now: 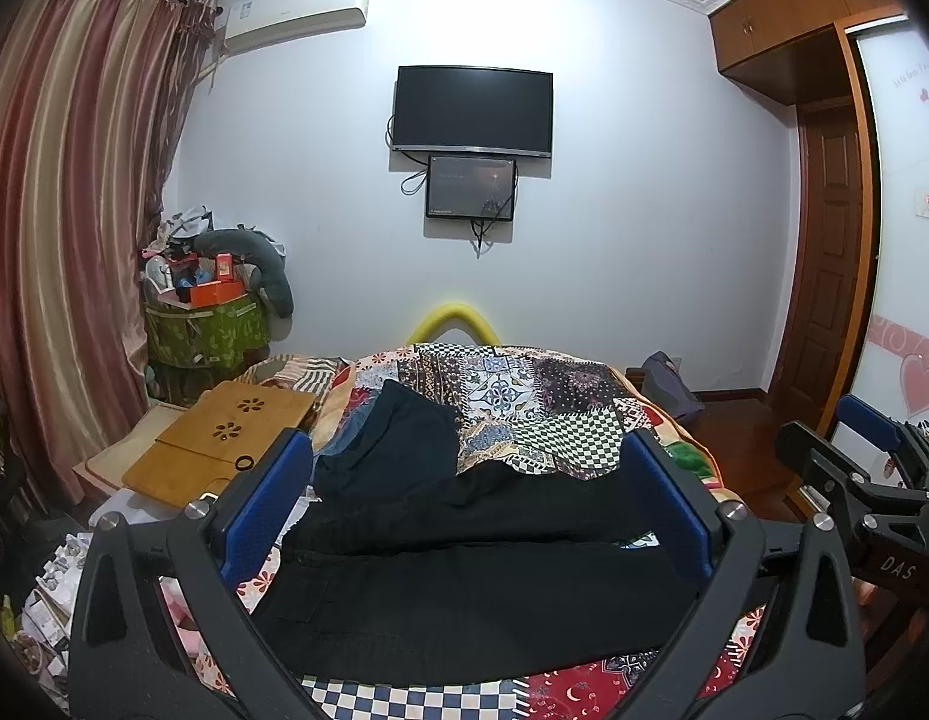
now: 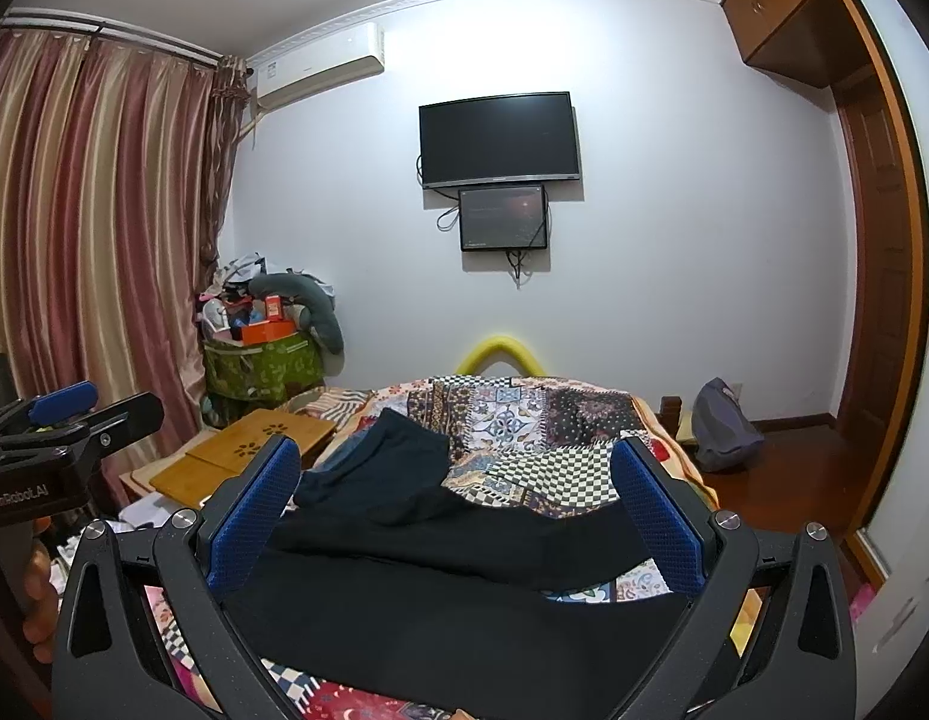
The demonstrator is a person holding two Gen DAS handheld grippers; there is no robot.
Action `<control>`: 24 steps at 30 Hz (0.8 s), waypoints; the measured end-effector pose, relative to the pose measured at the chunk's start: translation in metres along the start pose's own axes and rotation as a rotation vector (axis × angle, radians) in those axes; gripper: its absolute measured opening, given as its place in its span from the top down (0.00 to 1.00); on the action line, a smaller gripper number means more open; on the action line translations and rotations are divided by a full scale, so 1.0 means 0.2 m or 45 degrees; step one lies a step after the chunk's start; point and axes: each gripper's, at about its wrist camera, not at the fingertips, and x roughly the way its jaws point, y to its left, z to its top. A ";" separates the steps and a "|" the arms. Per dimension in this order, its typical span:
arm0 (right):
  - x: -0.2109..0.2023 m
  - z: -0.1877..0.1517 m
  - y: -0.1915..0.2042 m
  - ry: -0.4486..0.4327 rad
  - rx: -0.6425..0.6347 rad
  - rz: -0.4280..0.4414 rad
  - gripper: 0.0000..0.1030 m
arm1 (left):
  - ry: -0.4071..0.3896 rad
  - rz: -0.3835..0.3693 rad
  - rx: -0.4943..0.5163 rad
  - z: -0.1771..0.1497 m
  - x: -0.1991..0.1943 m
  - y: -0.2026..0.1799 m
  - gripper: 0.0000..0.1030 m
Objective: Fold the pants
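Pants: black pants (image 1: 464, 594) lie on the patchwork bed (image 1: 524, 396), near edge.
Tools: I hold left tool (image 1: 464, 504) and right tool (image 2: 458, 510) wide, empty.
Risk: the second dark garment (image 2: 386, 474) overlaps; a careless pinch lifts both.

Pants (image 1: 464, 588) on quilt (image 1: 542, 402), perhaps overlapping another garment (image 1: 392, 438) behind.

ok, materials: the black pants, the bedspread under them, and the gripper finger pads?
Black pants: matte woven fabric by the look, soft creases, no sheen.
Patchwork bedspread: printed cloth, probably cotton, flat and matte.
Finger pads of the right gripper: blue, dimpled grid texture, likely rubber or printed plastic.
Both grippers open over the pants.
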 end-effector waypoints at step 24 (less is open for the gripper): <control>0.00 0.00 0.00 0.000 0.001 -0.006 0.00 | 0.010 -0.014 -0.003 0.00 -0.01 0.00 0.00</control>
